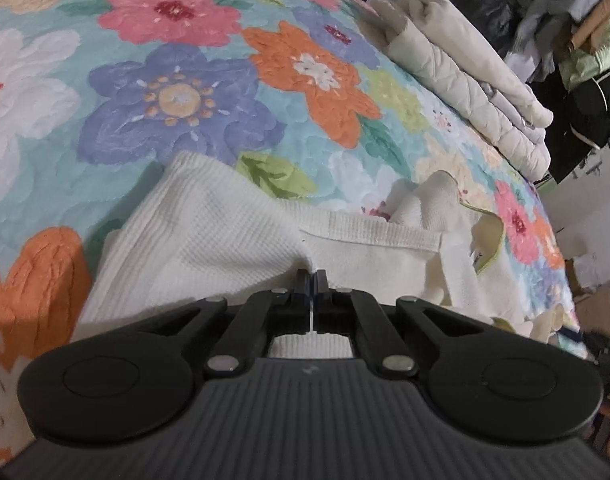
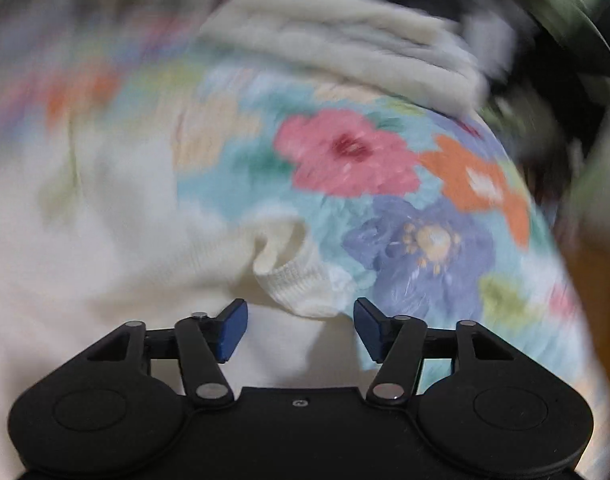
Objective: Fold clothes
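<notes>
A white waffle-knit garment [image 1: 209, 240] lies spread on a floral bedspread [image 1: 177, 100], its ribbed hem band [image 1: 369, 232] facing away from me. My left gripper [image 1: 312, 278] is shut, its fingertips pinching a puckered fold of the knit just below that band. In the blurred right wrist view the same white garment [image 2: 85, 260] fills the left side, and a ribbed cuff [image 2: 297, 280] curls up at its edge. My right gripper [image 2: 301, 312] stands open just short of the cuff. Its blue pads [image 2: 233, 328] touch no cloth.
A stack of folded cream quilts and clothes [image 1: 465, 68] sits at the bed's far right edge; it is also in the right wrist view [image 2: 345, 40]. Past the bed are piled clothes [image 1: 565, 20] and boxes on the floor [image 1: 597, 308]. Bare bedspread [image 2: 425, 240] lies right of the cuff.
</notes>
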The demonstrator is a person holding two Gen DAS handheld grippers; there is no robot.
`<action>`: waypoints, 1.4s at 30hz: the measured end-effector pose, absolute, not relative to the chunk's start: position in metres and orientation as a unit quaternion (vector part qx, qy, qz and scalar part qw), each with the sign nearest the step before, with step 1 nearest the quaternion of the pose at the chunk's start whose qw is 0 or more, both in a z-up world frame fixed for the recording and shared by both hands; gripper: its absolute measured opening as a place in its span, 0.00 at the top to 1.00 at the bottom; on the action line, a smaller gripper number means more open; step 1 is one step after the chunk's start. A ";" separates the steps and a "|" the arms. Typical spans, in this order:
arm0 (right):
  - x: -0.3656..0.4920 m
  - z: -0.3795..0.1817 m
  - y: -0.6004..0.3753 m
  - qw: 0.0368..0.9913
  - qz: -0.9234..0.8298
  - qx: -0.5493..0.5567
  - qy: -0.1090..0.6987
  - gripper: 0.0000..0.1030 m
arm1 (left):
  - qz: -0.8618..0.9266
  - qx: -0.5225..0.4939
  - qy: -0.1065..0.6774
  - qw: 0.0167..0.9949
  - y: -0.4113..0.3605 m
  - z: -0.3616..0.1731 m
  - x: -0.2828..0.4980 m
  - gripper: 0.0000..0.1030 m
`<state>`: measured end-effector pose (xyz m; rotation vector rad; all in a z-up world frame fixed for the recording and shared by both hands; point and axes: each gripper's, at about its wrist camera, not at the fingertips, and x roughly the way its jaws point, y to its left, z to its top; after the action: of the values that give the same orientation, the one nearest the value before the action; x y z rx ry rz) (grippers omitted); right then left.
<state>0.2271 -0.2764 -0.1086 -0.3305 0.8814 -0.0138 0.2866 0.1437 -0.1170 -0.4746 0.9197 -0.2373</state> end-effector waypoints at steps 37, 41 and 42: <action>0.238 -0.075 -0.289 0.930 -0.054 0.004 0.364 0.42 | -0.065 -0.148 0.430 0.888 0.196 -0.109 0.293 0.97; 0.250 -0.091 -0.306 0.920 -0.057 0.034 0.387 0.42 | -0.030 -0.162 0.384 0.908 0.207 -0.089 0.276 0.96; 0.253 -0.097 -0.310 0.917 -0.060 0.033 0.394 0.42 | -0.019 -0.159 0.364 0.918 0.212 -0.081 0.271 0.96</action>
<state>0.2535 -0.3099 -0.0969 0.0685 0.8099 -0.1230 0.2708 0.2123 -0.0809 -0.3273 0.7483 -0.0396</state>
